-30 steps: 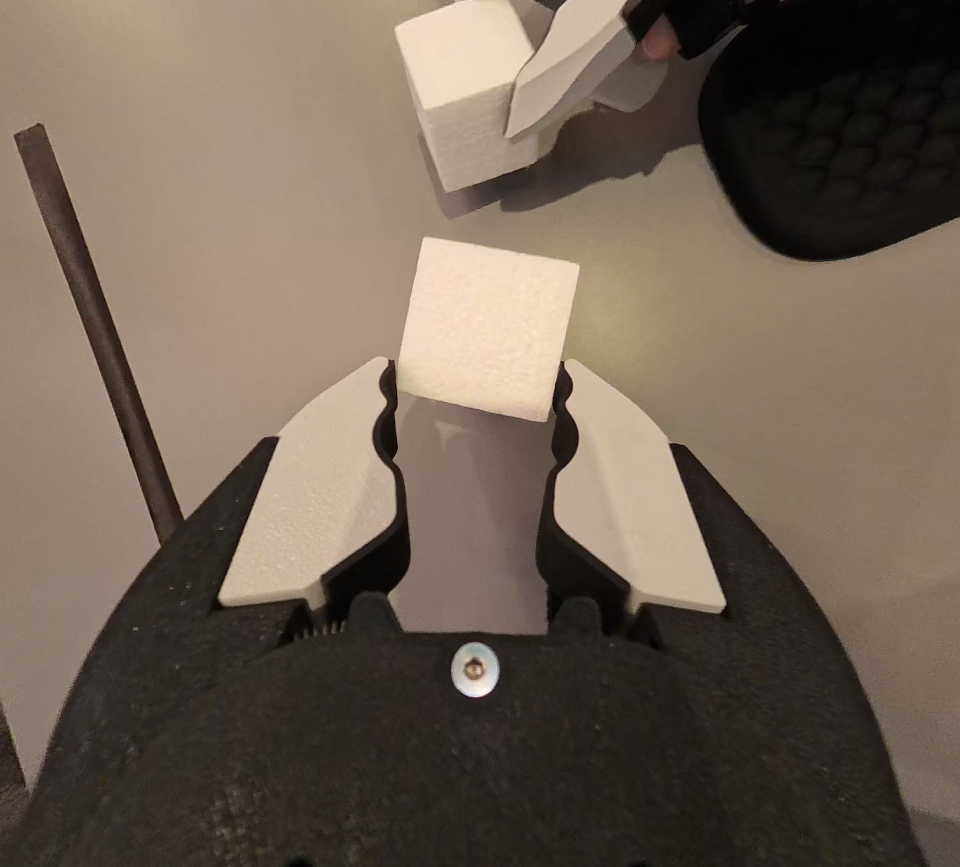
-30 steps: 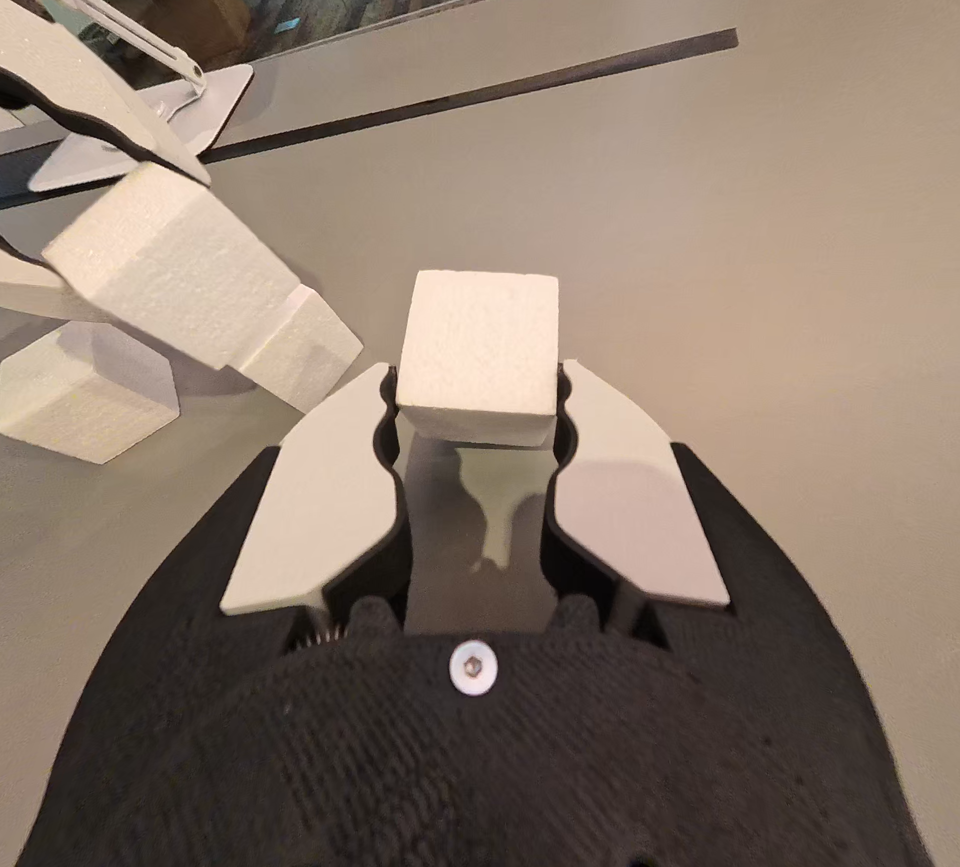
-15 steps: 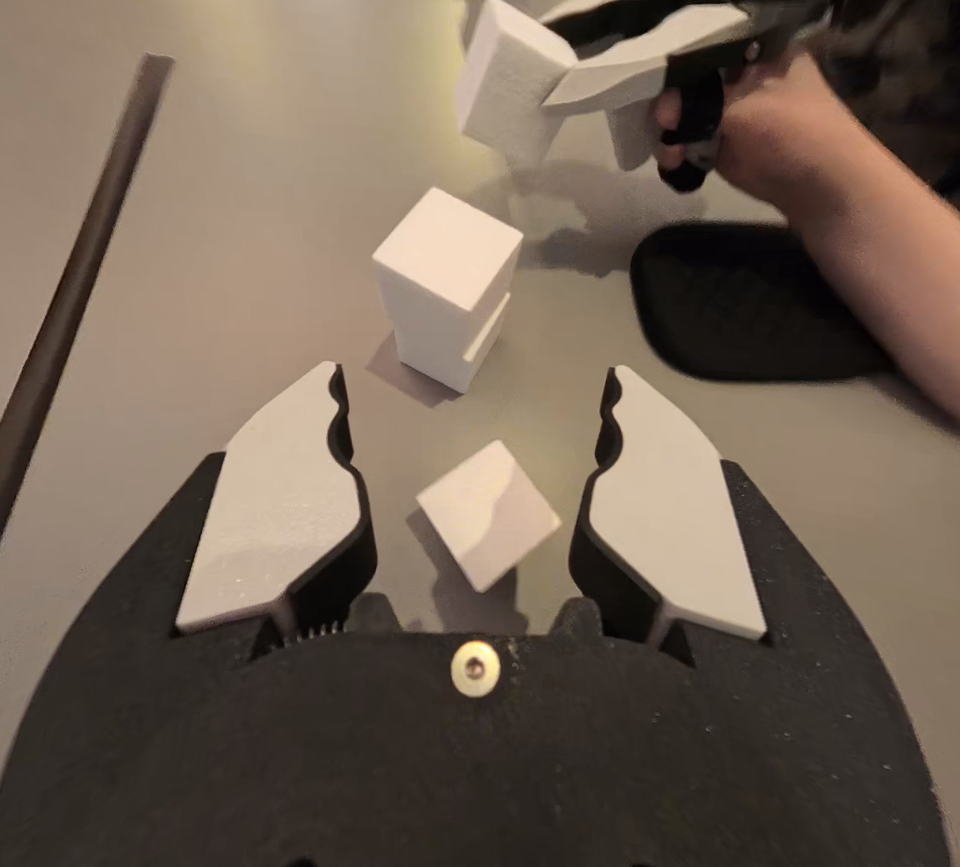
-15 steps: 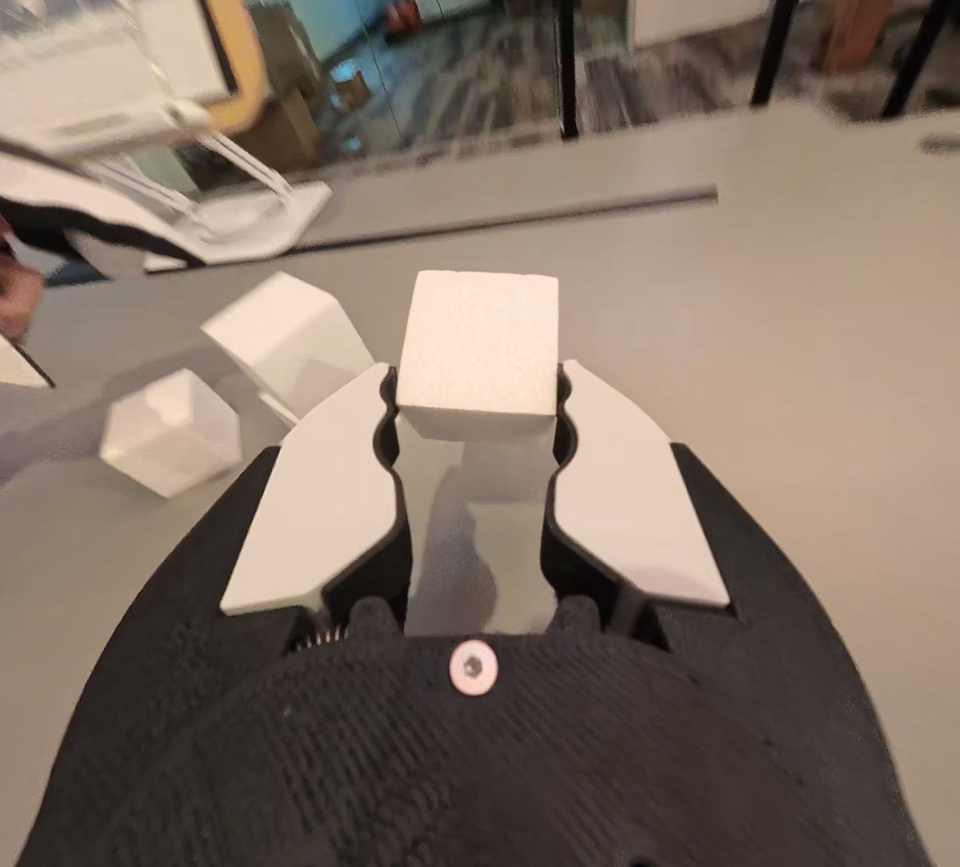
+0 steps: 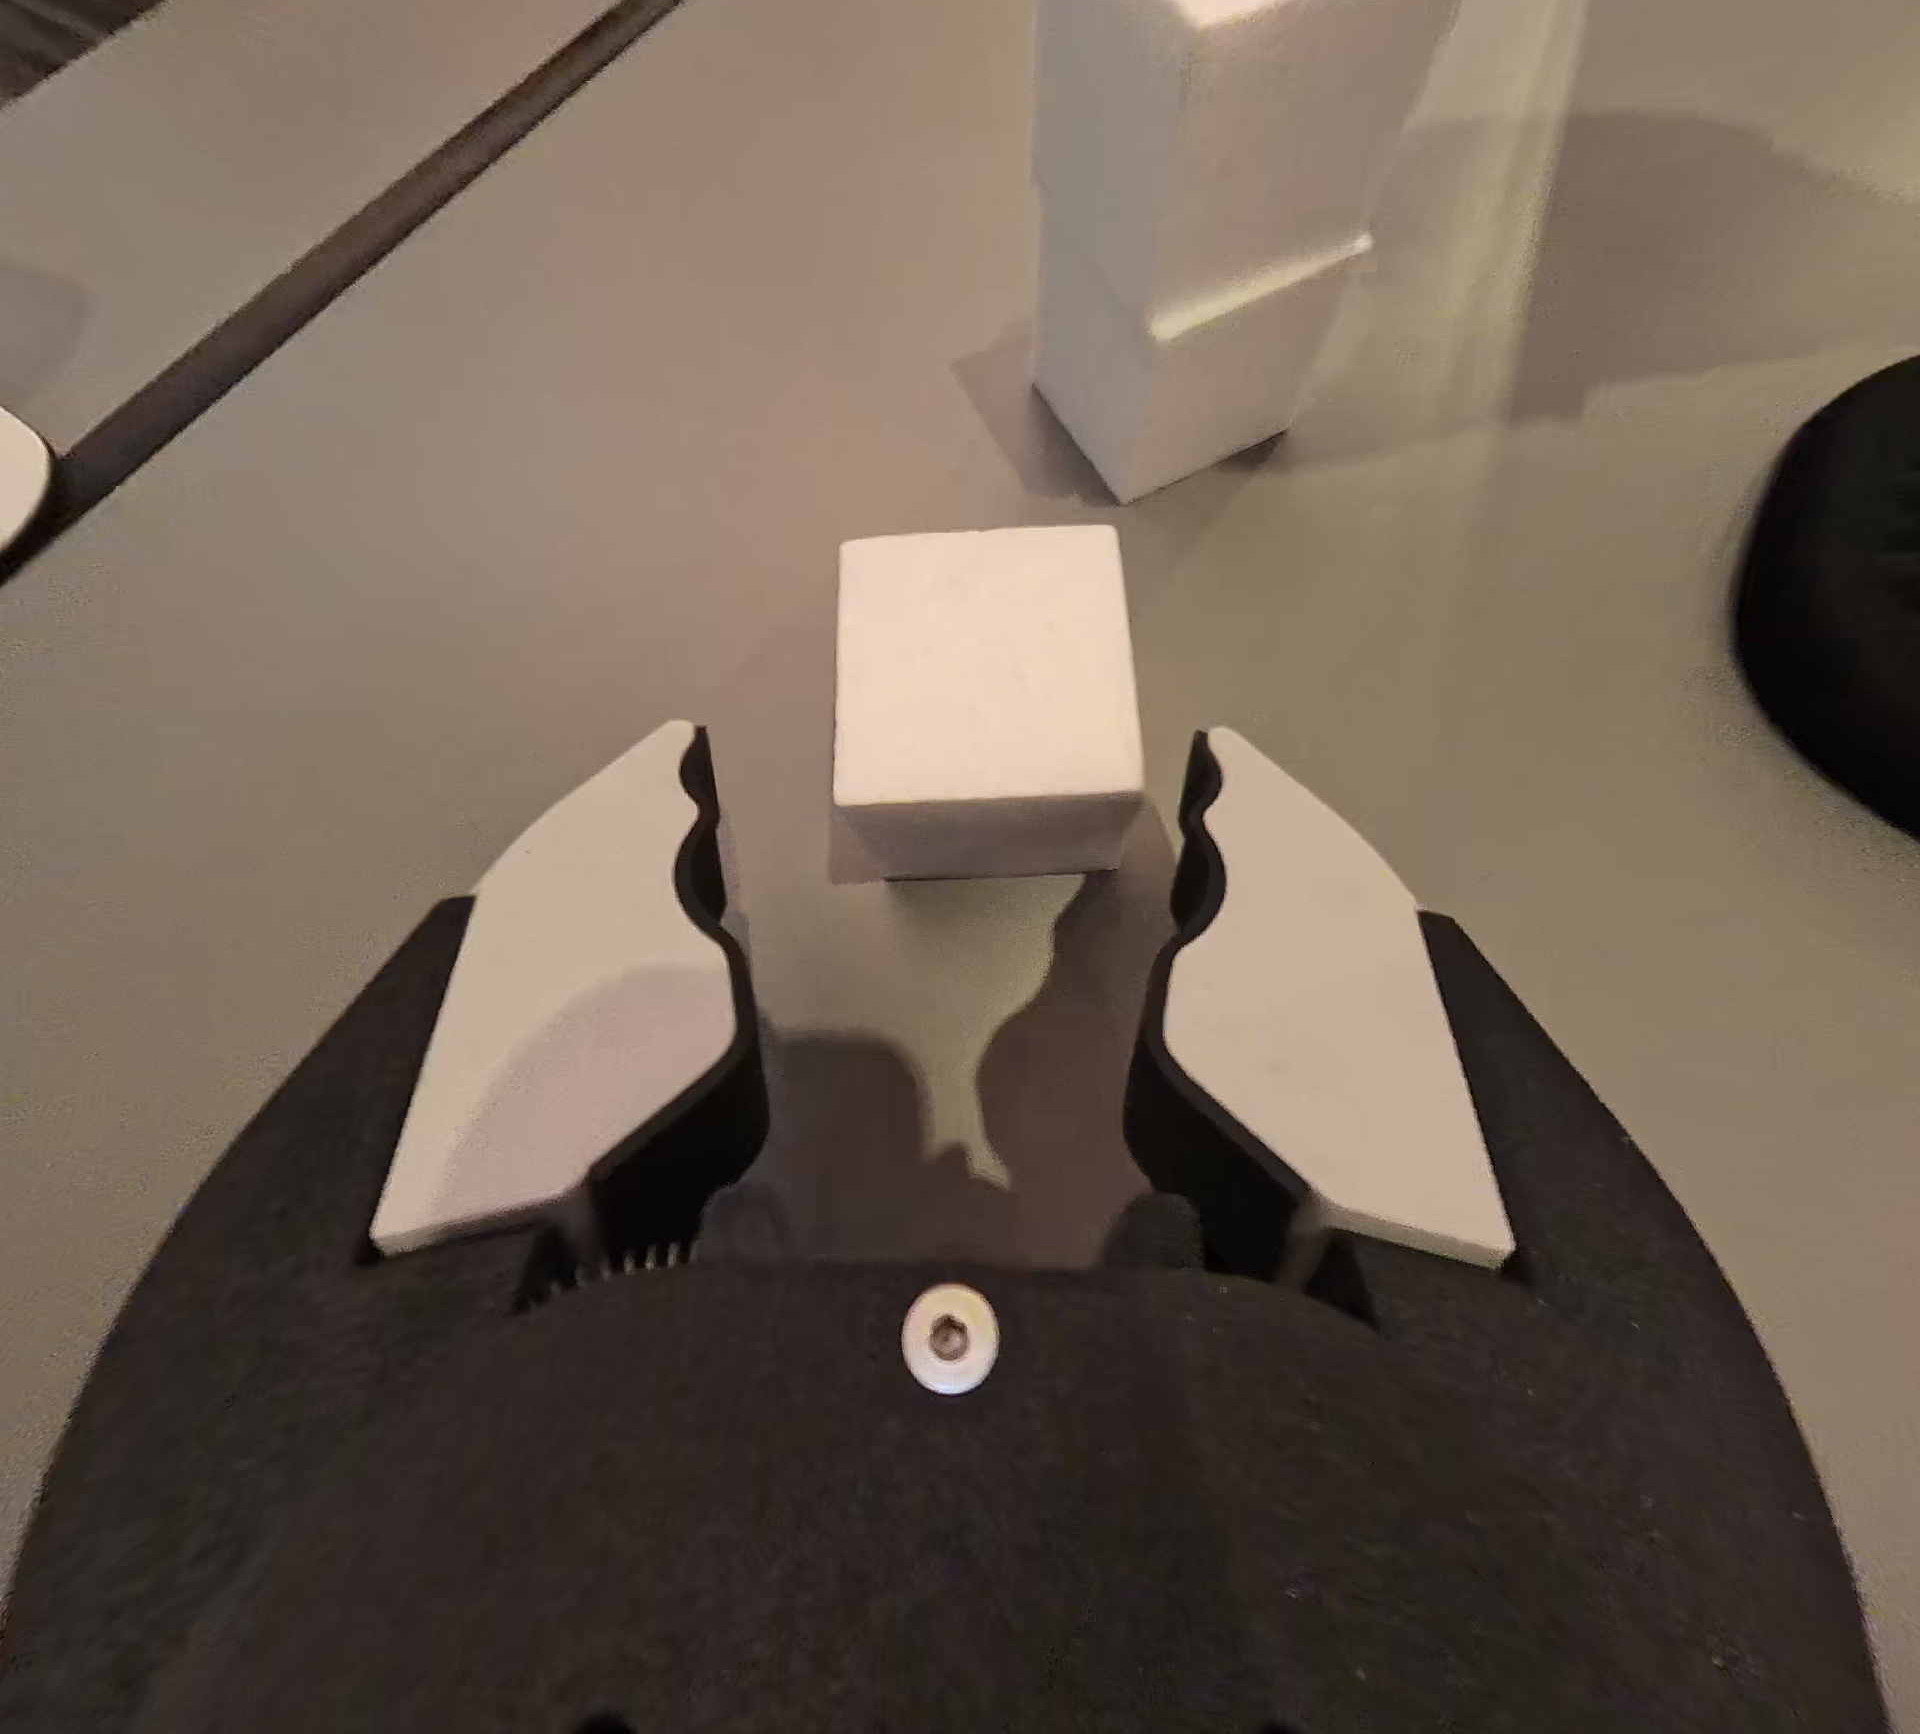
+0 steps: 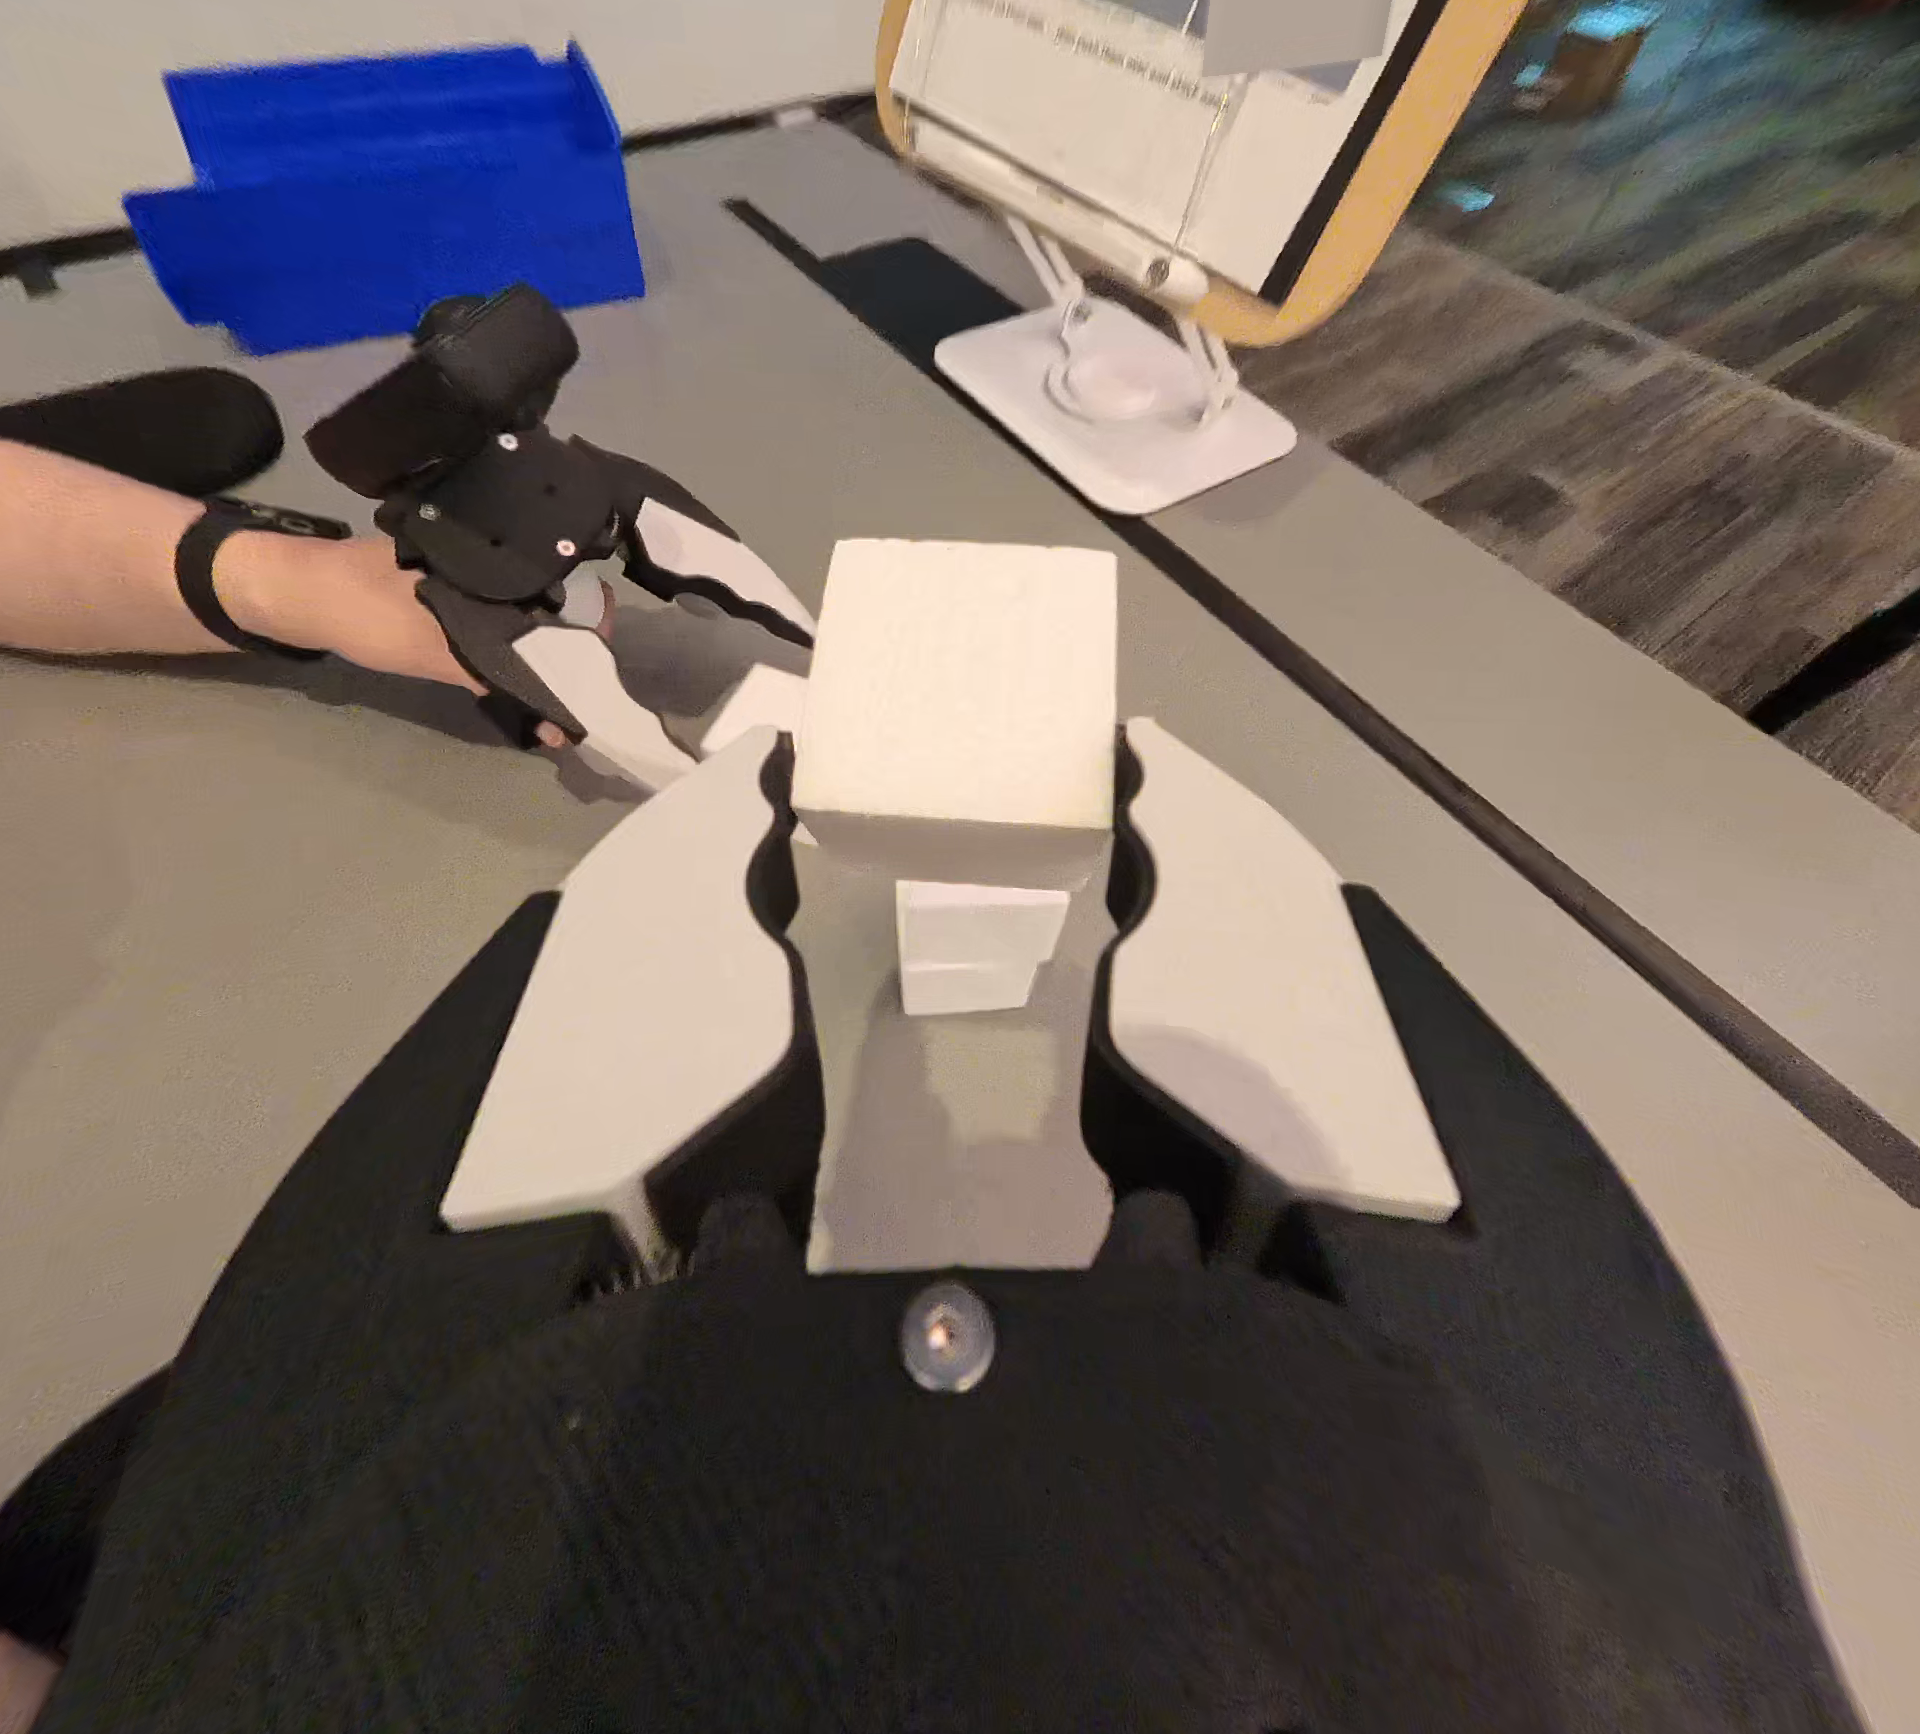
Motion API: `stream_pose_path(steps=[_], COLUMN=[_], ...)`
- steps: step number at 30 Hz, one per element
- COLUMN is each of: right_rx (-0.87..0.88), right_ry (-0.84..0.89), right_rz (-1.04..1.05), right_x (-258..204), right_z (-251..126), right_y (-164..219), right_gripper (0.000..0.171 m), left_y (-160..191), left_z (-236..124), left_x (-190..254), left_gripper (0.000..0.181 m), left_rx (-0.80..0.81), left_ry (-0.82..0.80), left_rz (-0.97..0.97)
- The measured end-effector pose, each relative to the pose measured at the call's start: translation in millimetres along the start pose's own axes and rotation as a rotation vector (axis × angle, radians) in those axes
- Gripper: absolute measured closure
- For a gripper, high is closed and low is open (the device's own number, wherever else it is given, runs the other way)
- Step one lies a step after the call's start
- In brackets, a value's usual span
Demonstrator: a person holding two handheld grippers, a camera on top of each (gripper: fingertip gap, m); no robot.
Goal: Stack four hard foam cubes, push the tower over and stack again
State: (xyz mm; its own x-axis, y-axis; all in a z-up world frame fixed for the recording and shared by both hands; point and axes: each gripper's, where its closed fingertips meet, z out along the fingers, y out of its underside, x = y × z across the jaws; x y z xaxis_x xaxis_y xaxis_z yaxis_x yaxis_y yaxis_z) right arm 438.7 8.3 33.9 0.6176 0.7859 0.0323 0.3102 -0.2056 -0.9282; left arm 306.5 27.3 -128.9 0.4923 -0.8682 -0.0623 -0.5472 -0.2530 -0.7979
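The right gripper (image 6: 951,775) pinches a white hard-foam cube (image 6: 961,682) above the two-cube stack (image 6: 977,946). The left gripper's (image 5: 951,785) jaws are spread around a bench cube (image 5: 982,682) at twelve o'clock; light and stiff, it is best held on opposite flat faces.

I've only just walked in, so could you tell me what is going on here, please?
A person is stacking white foam cubes on a grey table with a handheld tool in each hand. Two cubes already form a stack. The right tool is shut on a third cube, held above the stack. The left tool is open and low, with the fourth cube lying on the table just ahead of its fingertips, not yet gripped.
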Motion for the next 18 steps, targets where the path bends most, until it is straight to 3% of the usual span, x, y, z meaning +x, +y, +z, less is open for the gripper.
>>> stream_pose_path(steps=[5,9,18], right_rx=[-0.072,-0.253,-0.290], right_ry=[-0.127,-0.142,-0.123], right_rz=[0.011,-0.030,0.006], right_x=[-3,-5,6], right_z=[28,46,57], right_y=[9,40,49], right_gripper=[0.113,0.112,0.112], left_y=[9,8,4], left_z=[14,16,8], left_x=[-2,-1,-8], left_gripper=[0.121,0.122,0.123], left_rx=[-0.036,-0.024,-0.004], left_ry=[-0.008,0.023,0.025], left_rz=[0.031,0.040,0.030])
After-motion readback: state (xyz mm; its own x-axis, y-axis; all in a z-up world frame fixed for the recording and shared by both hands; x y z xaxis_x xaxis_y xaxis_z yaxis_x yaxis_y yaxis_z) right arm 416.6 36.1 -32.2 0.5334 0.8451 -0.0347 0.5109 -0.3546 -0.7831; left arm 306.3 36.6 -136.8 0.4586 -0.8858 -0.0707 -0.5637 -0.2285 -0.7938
